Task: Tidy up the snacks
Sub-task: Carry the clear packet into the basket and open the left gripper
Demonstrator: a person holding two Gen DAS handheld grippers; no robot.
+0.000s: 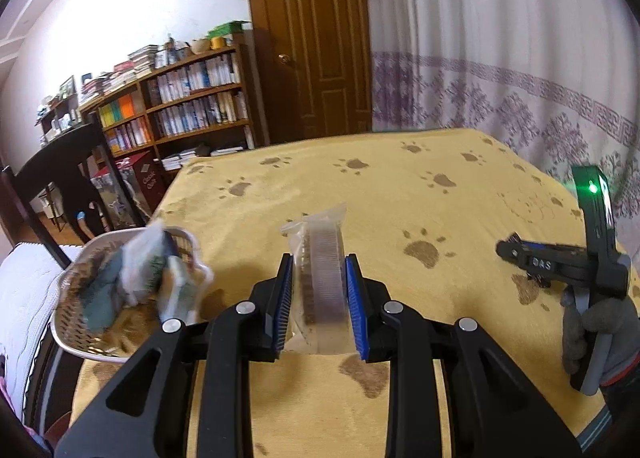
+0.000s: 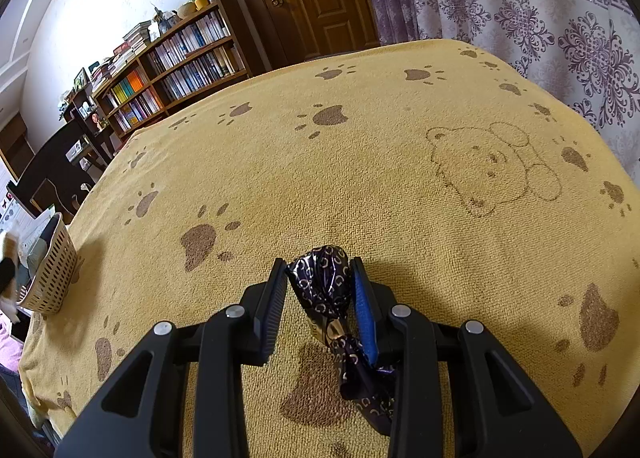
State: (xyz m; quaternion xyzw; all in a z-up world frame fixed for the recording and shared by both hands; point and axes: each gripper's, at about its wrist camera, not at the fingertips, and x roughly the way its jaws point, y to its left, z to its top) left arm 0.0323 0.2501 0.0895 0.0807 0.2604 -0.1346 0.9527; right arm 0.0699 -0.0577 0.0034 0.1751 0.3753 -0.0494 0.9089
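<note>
My left gripper (image 1: 319, 272) is shut on a clear-wrapped snack with a brown filling (image 1: 322, 278), held above the yellow cloth. A white perforated basket (image 1: 86, 332) with several snack packets stands at the left edge of the table, left of this gripper. My right gripper (image 2: 320, 278) is shut on a dark purple foil-wrapped candy (image 2: 324, 278) whose twisted end trails back toward the camera. In the left wrist view the right gripper (image 1: 516, 254) shows at far right, held by a gloved hand (image 1: 588, 330). The same basket (image 2: 52, 274) sits at the far left in the right wrist view.
A yellow paw-print cloth (image 2: 360, 162) covers the table. A bookshelf (image 1: 192, 102), a dark chair (image 1: 60, 170) and a wooden door (image 1: 316, 38) stand beyond the table; a patterned curtain (image 1: 500, 58) hangs to the right.
</note>
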